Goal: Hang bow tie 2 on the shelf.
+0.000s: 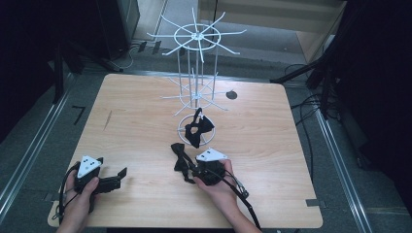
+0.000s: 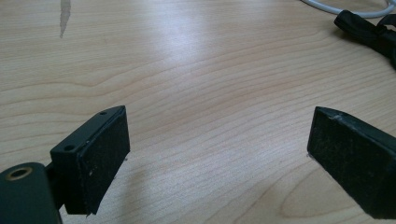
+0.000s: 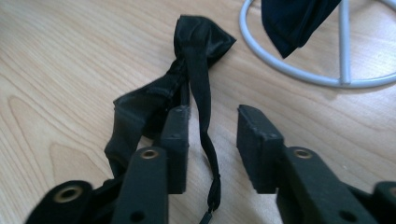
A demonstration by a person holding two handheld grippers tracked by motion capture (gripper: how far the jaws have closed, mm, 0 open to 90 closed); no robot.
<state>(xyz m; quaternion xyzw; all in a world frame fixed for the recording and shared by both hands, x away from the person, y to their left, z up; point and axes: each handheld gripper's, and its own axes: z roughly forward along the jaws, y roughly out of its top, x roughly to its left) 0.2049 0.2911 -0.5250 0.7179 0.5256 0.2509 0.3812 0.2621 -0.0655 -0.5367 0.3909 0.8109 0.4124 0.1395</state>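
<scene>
A black bow tie [image 1: 180, 160] [image 3: 201, 37] lies crumpled on the wooden table [image 1: 136, 121], just in front of the white wire rack [image 1: 196, 73]. My right gripper [image 1: 192, 170] [image 3: 213, 114] is low over it. The tie's thin strap [image 3: 198, 93] runs between the jaws close to the left pad, with a gap on the right side, so the gripper is open. A second black bow tie [image 1: 198, 128] [image 3: 294, 18] hangs low on the rack above its base ring [image 3: 289, 70]. My left gripper [image 1: 118, 178] [image 2: 218, 116] rests open near the front left, nothing between its pads.
The rack stands at the middle back of the table with two tiers of spokes. A dark round hole [image 1: 231, 94] sits right of it. A cable trails from the right gripper toward the front edge. The lying tie's end [image 2: 369, 32] appears far right in the left gripper view.
</scene>
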